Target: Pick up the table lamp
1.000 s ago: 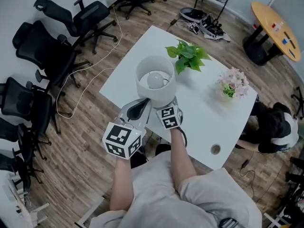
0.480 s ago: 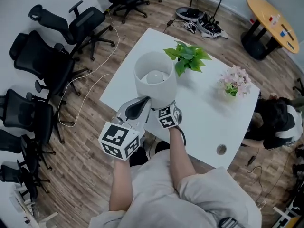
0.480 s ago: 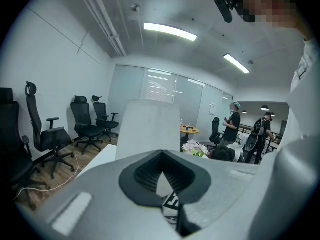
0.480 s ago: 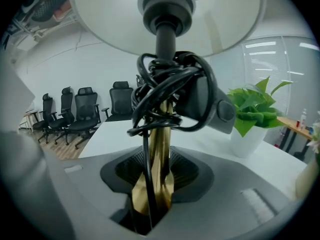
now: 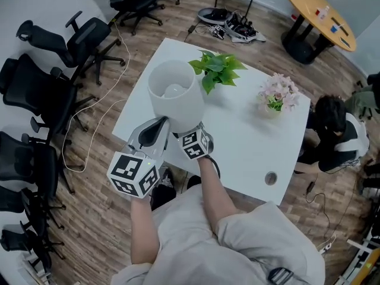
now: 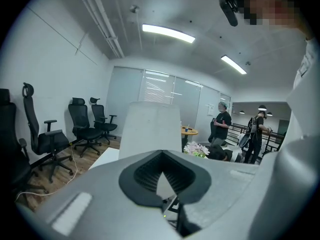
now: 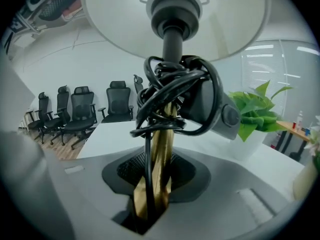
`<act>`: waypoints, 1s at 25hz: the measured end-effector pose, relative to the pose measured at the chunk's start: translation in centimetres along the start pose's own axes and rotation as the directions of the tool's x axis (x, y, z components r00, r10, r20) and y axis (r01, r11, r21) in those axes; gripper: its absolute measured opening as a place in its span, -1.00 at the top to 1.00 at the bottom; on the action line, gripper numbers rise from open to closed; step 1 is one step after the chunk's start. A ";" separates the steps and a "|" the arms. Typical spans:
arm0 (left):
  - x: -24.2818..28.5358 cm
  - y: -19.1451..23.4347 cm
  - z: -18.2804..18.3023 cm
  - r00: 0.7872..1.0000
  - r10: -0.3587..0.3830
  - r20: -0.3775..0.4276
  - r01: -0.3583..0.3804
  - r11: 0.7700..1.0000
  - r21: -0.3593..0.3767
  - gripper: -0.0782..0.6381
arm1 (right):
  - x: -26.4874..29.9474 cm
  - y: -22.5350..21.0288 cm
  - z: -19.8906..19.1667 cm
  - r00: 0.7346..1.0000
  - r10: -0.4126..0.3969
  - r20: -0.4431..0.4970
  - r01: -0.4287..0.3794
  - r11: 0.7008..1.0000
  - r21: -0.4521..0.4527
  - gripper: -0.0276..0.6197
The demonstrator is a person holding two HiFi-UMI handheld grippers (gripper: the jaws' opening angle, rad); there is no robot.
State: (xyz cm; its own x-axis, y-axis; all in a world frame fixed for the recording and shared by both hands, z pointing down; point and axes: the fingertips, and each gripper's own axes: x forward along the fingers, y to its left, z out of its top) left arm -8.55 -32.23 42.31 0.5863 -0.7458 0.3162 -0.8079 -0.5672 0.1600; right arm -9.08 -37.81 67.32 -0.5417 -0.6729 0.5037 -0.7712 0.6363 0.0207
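The table lamp has a white drum shade [image 5: 175, 97], a brass stem [image 7: 157, 184] and a black cord [image 7: 175, 99] wound round the stem. My right gripper [image 7: 150, 204] is shut on the brass stem just below the cord bundle. In the head view its marker cube [image 5: 195, 144] sits under the shade and the jaws are hidden. The lamp is held upright over the front-left part of the white table [image 5: 237, 135]. My left gripper [image 5: 155, 129] is beside the shade's left side, shut and holding nothing. From the left gripper [image 6: 161, 181] the shade [image 6: 150, 129] stands just ahead.
A green potted plant [image 5: 217, 70] and a pot of pink flowers [image 5: 276, 97] stand on the table's far side. Black office chairs [image 5: 41, 94] line the left. A person [image 5: 335, 135] sits at the table's right end. A round wooden table [image 5: 320, 16] is far right.
The right gripper keeps its hold on the lamp stem. The whole head view has slid left and the shade looks slightly larger; the left gripper stays beside it.
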 end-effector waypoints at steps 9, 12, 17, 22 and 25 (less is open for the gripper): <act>0.6 -0.1 0.5 1.000 -0.024 -0.001 0.024 1.000 -0.008 0.78 | -1.3 -1.4 -0.6 0.999 -0.022 -0.044 0.023 1.000 0.011 0.47; 0.8 -0.2 0.8 0.999 -0.038 0.002 0.038 0.999 -0.006 0.78 | -1.8 -2.1 -0.3 0.998 -0.040 -0.040 0.041 0.999 0.033 0.48; 1.0 -0.3 0.9 0.998 -0.069 -0.003 0.069 0.998 -0.005 0.78 | -2.7 -2.8 0.3 0.996 -0.071 -0.050 0.073 0.996 0.052 0.48; 1.4 -0.7 0.8 0.994 -0.109 -0.016 0.109 0.994 -0.001 0.78 | -4.1 -3.3 0.3 0.994 -0.094 -0.061 0.100 0.991 0.093 0.48; 1.6 -0.9 0.9 0.990 -0.136 -0.023 0.136 0.991 0.002 0.78 | -5.1 -3.7 0.6 0.991 -0.112 -0.069 0.119 0.986 0.112 0.48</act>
State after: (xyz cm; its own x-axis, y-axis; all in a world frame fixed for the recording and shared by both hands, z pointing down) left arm -6.84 -33.27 41.85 0.6894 -0.6533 0.3131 -0.7203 -0.6643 0.1999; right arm -3.71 -36.98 64.18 -0.4274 -0.7125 0.5564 -0.8630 0.5050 -0.0162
